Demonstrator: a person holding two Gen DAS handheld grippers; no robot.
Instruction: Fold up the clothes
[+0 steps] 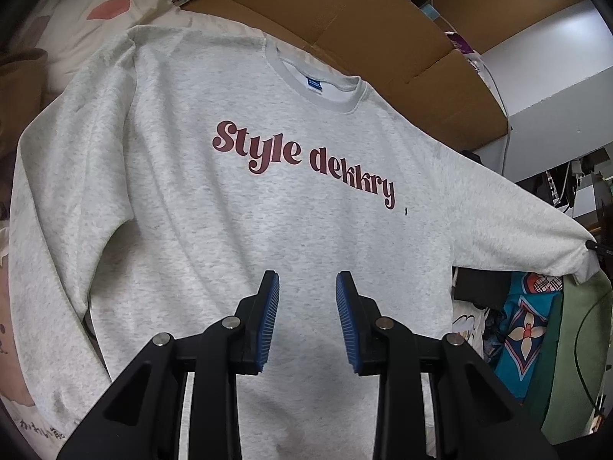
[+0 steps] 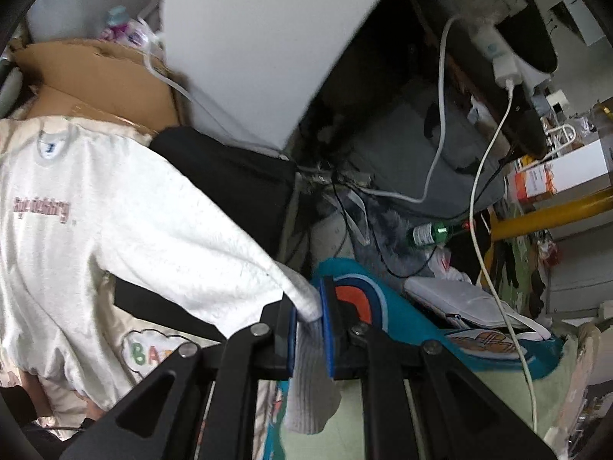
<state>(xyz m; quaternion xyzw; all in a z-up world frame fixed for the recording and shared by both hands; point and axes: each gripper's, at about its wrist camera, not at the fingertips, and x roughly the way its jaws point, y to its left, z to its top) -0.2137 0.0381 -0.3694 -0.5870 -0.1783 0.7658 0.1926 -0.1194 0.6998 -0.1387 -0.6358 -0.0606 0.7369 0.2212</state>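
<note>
A light grey sweatshirt (image 1: 237,207) with maroon lettering lies spread face up, its collar (image 1: 325,84) toward the far side. My left gripper (image 1: 307,287) hovers over the lower chest, open, with nothing between its blue pads. The right sleeve (image 1: 517,222) is stretched out to the right and lifted off the surface. In the right wrist view my right gripper (image 2: 308,303) is shut on the ribbed cuff (image 2: 312,375) of that sleeve (image 2: 184,237), and the cuff hangs down below the pads. The left sleeve (image 1: 49,230) lies folded down along the body.
Flattened cardboard (image 1: 345,19) lies behind the sweatshirt. To the right sit a teal patterned cloth (image 2: 367,306), a green cloth (image 1: 574,364), a green bottle (image 2: 429,234), white cables (image 2: 479,191) and a black garment (image 2: 237,180). A printed cream blanket (image 2: 153,349) lies underneath.
</note>
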